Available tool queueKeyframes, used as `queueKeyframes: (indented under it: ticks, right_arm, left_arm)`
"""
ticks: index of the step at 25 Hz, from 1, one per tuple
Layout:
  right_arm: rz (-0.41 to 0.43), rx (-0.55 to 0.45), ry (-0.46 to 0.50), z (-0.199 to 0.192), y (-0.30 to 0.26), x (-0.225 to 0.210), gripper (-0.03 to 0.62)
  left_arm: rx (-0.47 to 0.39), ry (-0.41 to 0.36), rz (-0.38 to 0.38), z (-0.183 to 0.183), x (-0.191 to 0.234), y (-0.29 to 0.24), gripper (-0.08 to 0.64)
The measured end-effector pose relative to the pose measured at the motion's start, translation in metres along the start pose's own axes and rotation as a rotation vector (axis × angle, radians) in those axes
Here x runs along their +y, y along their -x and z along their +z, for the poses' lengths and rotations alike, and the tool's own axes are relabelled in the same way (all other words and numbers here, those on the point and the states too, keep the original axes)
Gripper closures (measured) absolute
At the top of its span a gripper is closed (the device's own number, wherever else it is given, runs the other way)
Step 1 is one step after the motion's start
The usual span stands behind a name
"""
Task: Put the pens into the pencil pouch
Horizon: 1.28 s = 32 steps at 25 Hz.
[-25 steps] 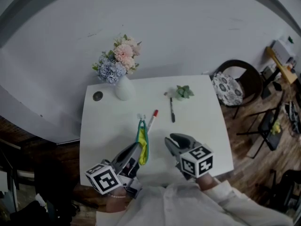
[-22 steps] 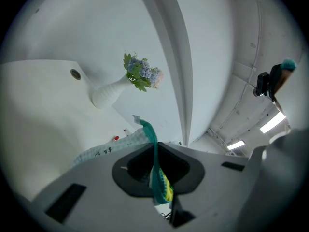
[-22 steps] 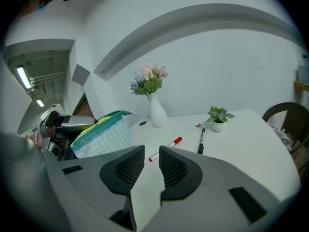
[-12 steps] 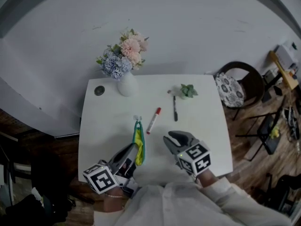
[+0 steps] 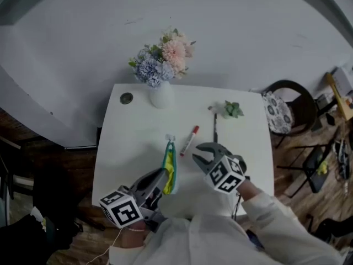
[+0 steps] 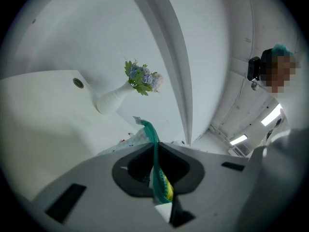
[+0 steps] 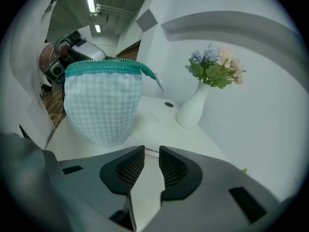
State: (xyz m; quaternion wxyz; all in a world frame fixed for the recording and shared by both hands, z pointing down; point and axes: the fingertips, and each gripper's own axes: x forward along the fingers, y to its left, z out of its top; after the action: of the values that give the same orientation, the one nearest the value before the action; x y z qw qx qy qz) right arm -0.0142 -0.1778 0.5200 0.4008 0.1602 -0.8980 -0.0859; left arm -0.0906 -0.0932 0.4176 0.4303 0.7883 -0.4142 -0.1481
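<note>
A red-capped white pen (image 5: pixel 189 141) and a black pen (image 5: pixel 215 131) lie on the white table (image 5: pixel 127 142). My left gripper (image 5: pixel 161 176) is shut on the teal zipper edge of the checked pencil pouch (image 5: pixel 169 167), holding it upright over the table's near part. The left gripper view has that edge (image 6: pixel 150 132) pinched between the jaws of the left gripper (image 6: pixel 155 148). My right gripper (image 5: pixel 203 152) hovers just short of the red-capped pen, jaws a narrow gap apart and empty. The right gripper view shows the pen (image 7: pixel 151 152) beyond the right gripper (image 7: pixel 152 159) and the pouch (image 7: pixel 101 110) to its left.
A white vase of pink and blue flowers (image 5: pixel 161 95) stands at the table's far edge, a small dark disc (image 5: pixel 126 98) left of it. A little green sprig (image 5: pixel 233 110) lies at the far right by the black pen. A chair (image 5: pixel 284 112) stands right of the table.
My right gripper has moved forward toward the red-capped pen. The left gripper still holds the pouch in about the same place. The head camera has shifted, so the table sits further right.
</note>
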Motion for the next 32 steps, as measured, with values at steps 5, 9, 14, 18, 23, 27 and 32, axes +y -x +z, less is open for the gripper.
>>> queueKeyframes:
  ticks: [5, 9, 14, 18, 23, 27, 32]
  right_arm:
    - [0.077, 0.097, 0.201, -0.01, -0.019, 0.004, 0.502]
    - [0.124, 0.136, 0.346, -0.014, -0.03, 0.007, 0.502]
    - [0.176, 0.199, 0.586, -0.023, -0.039, 0.006, 0.502]
    - [0.224, 0.232, 0.759, -0.027, -0.049, 0.007, 0.5]
    - [0.301, 0.297, 0.908, -0.033, -0.065, 0.012, 0.469]
    - [0.362, 0.33, 0.993, -0.033, -0.068, 0.012, 0.465]
    - [0.424, 0.364, 1.032, -0.036, -0.068, 0.014, 0.472]
  left_arm:
    - [-0.005, -0.026, -0.003, 0.001, 0.001, 0.003, 0.532]
    - [-0.007, -0.062, -0.01, 0.0, 0.002, 0.004, 0.532]
    - [-0.008, -0.083, -0.019, -0.001, 0.001, 0.004, 0.532]
    - [-0.011, -0.098, -0.01, -0.002, 0.002, 0.004, 0.532]
    - [-0.008, -0.101, 0.013, -0.005, 0.006, 0.007, 0.532]
    - [-0.014, -0.105, 0.028, -0.005, 0.008, 0.009, 0.532]
    - [-0.019, -0.106, 0.039, -0.006, 0.011, 0.008, 0.532]
